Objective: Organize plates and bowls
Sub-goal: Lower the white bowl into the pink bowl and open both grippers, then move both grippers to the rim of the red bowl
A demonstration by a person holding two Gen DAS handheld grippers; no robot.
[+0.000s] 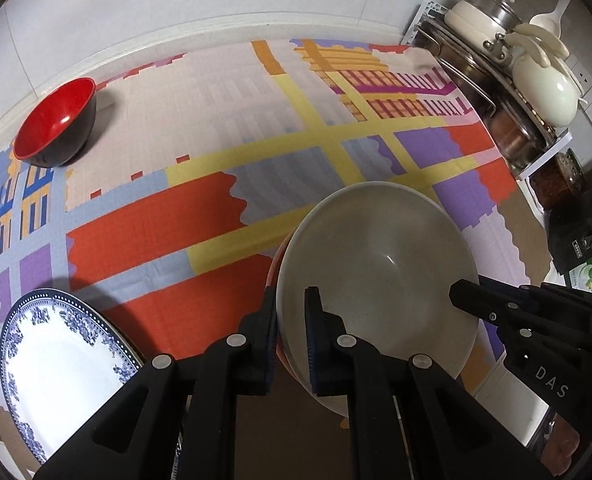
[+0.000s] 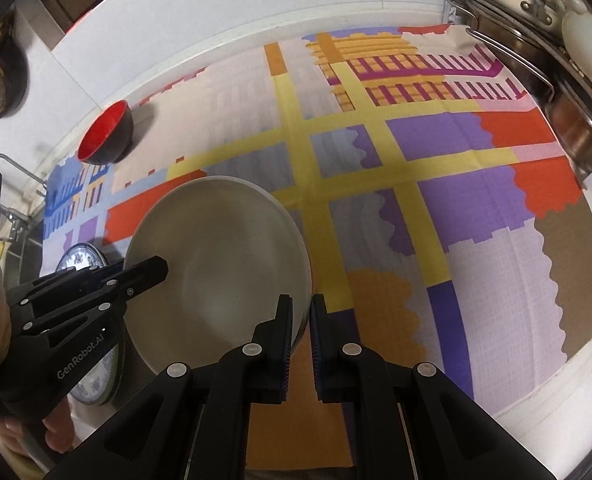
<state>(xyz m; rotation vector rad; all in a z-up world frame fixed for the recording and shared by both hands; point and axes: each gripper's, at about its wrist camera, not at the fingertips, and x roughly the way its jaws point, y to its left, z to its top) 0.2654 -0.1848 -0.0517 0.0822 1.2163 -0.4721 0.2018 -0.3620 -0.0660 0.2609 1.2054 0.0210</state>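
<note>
Stoneware, in the form of a wide grey speckled bowl (image 1: 376,280), is held between both grippers above the colourful patchwork cloth on the desk (image 1: 200,240). An orange-red rim shows just under its left edge in the left wrist view, so it is judged to sit nested on a second dish, though how much lies beneath cannot be told. The rim on the left is pinched by the left gripper (image 1: 290,340), one finger outside the wall and one inside. The opposite rim is pinched the same way by the right gripper (image 2: 301,344). A two-sided hold is probably chosen because the bowl is broad and heavy; a single pinch on one edge would let it tip. The bowl is tilted slightly and appears close to the cloth, near the front edge, which suggests it is being set down or carried low.

To the near left, a white plate with a blue floral border (image 1: 64,368) lies flat, just beside the left gripper but apart from the bowl. At the far left, a small bowl, red inside and black outside (image 1: 56,124), rests tipped on its side by the wall; it is judged not yet sorted. At the far right, a metal rack holding pots and a cream lidded vessel (image 1: 508,92) is kept well clear of the working area.
</note>
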